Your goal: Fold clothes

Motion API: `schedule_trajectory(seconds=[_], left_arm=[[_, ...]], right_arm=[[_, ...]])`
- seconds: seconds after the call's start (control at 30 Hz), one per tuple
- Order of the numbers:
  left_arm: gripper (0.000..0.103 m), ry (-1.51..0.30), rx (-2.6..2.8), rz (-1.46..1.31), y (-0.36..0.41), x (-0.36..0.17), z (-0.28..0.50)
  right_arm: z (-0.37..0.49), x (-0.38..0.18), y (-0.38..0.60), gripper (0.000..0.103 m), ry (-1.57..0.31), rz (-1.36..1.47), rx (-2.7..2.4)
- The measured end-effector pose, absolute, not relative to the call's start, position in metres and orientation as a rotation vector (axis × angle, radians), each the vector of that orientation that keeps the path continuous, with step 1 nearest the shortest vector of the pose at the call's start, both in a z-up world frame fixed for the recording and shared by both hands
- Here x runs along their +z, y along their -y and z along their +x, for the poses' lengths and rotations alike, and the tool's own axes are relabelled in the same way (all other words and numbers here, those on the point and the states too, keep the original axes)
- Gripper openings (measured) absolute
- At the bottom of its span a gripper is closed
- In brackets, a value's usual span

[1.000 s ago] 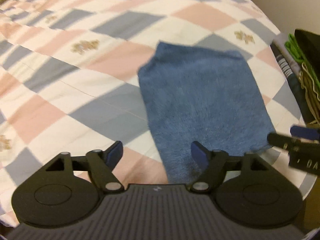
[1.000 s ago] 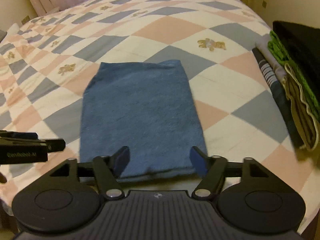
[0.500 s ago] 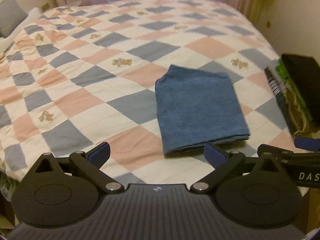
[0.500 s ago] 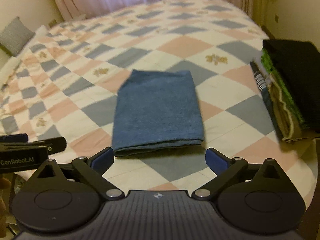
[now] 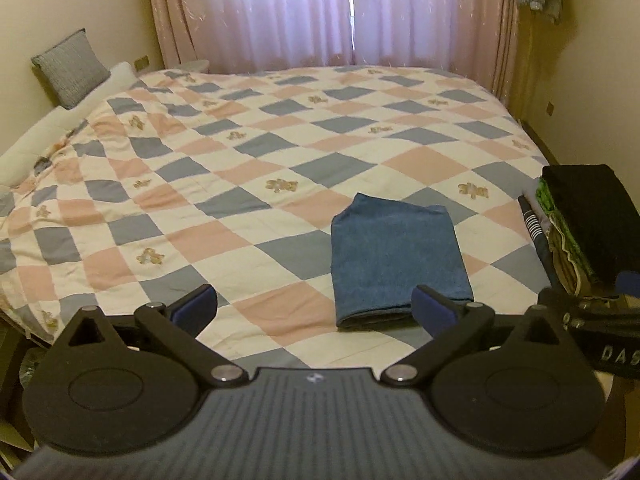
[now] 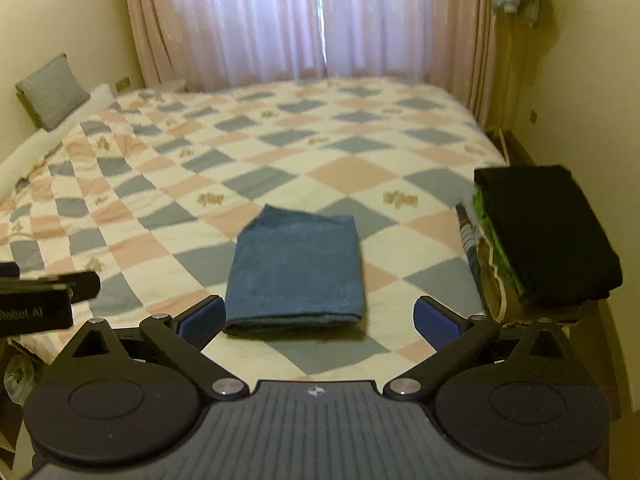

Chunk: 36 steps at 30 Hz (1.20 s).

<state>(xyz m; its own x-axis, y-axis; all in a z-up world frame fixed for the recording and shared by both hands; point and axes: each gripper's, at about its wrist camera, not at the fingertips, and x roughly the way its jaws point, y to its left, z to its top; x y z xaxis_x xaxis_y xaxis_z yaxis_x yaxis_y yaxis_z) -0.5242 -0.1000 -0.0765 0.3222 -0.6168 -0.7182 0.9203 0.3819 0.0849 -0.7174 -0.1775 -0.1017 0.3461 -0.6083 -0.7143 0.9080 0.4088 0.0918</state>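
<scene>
You are holding both tools spread and empty: left tool seeing right tool beside folded blue towel; right tool seeing the clothes stack whole.

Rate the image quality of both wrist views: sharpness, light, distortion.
Left wrist view: sharp; the blue folded towel and quilt are crisp, backlit by the curtained window, with fisheye bending at the edges. Right wrist view: softer, slightly smeared on the quilt pattern and the stack of folded clothes; same dim, warm light and dark corners.
</scene>
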Motion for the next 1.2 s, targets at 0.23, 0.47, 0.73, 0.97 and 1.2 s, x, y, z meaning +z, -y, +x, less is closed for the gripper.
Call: schedule_trajectory(seconds=[0.23, 0.47, 0.73, 0.97, 1.2], left_arm=[[0.102, -0.655, -1.072, 0.496, 0.070, -0.062, -0.529], [0.102, -0.653, -1.067, 0.486, 0.050, -0.050, -0.527], [0.102, -0.661, -1.094, 0.465, 0.045, -0.042, -0.529], [0.102, -0.683, -1.090, 0.502, 0.052, -0.045, -0.537], [0.102, -0.762, -1.045, 0.617, 0.069, -0.074, -0.539]], right_arm=[[-0.722, -0.096, 0.165, 0.103, -0.690, 0.501, -1.105], [-0.714, -0.088, 0.149, 0.103, -0.743, 0.471, -1.097], [-0.716, -0.076, 0.150, 0.103, -0.731, 0.510, -1.039], [-0.719, -0.083, 0.156, 0.103, -0.777, 0.526, -1.029], [-0.722, -0.104, 0.162, 0.103, -0.851, 0.578, -1.021]])
